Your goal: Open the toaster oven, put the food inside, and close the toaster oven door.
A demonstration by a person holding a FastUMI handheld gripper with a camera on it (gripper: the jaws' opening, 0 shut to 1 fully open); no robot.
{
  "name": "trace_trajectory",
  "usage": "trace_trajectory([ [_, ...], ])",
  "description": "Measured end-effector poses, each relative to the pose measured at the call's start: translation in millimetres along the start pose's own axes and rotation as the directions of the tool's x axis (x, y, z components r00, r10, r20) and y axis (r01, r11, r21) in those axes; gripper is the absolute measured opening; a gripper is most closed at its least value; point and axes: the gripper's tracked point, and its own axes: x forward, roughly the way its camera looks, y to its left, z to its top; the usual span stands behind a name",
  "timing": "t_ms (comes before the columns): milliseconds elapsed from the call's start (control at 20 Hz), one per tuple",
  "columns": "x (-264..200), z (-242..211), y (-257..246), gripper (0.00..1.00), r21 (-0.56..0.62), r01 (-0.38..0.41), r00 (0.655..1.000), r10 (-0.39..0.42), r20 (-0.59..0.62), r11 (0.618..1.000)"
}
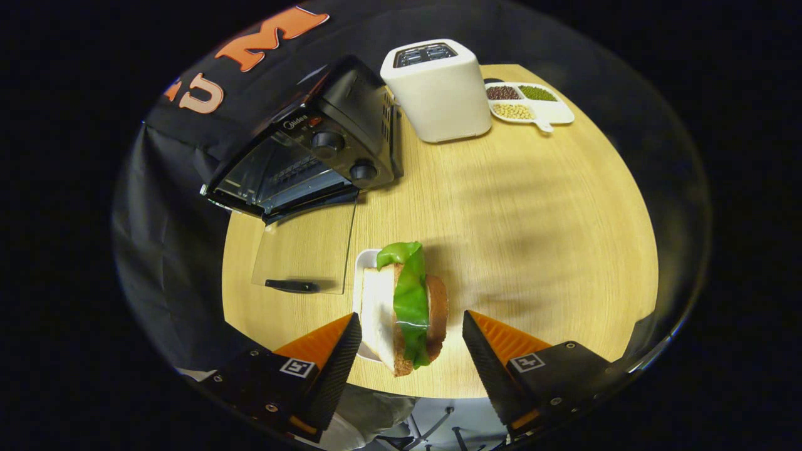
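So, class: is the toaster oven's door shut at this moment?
No. The toaster oven has its glass door folded down flat on the table, beyond the open gripper.

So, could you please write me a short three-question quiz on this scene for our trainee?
1. True or false: the oven door is already open.
2. Where is the sandwich relative to the gripper?
A. Inside the oven
B. Between the open fingers, neither pressing on it
C. On top of the toaster
3. Fill in: the dish of beans stands beside the ____, at the far side of the table.

Key: 1. True, the glass door lies flat on the table. 2. B. 3. toaster.
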Motion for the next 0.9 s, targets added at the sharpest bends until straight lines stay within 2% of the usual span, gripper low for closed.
trace_trajectory([
  [100, 3.4, 0.0, 1.0, 0.84, 0.002, -0.016, 1.000, 0.016, -0.017, 1.000],
  [150, 4.8, 0.4, -0.2, 0.75, 0.002, -0.013, 1.000, 0.013, -0.023, 1.000],
  [200, 5.3, -0.2, -5.9, 0.69, 0.001, 0.004, 1.000, -0.004, -0.028, 1.000],
  [250, 1.0, 1.2, -3.2, 0.57, 0.021, -0.005, 1.000, 0.006, -0.028, 1.000],
  [400, -6.7, -0.5, 6.2, 0.42, 0.107, -0.046, 0.999, 0.048, -0.016, 0.993],
  [450, -11.9, 2.4, 6.3, 0.33, 0.127, -0.031, 1.000, 0.031, 0.000, 0.991],
  [550, -29.1, 5.1, 9.9, 0.25, 0.131, -0.005, 0.999, -0.001, 0.040, 0.991],
  [700, -60.0, 15.9, 25.4, 0.24, 0.151, -0.021, 0.992, 0.002, 0.124, 0.988],
  [800, -77.8, 22.5, 37.8, 0.24, 0.182, -0.044, 0.982, 0.010, 0.187, 0.982],
  [900, -89.7, 26.4, 59.1, 0.24, 0.210, -0.105, 0.969, 0.052, 0.243, 0.972],
])
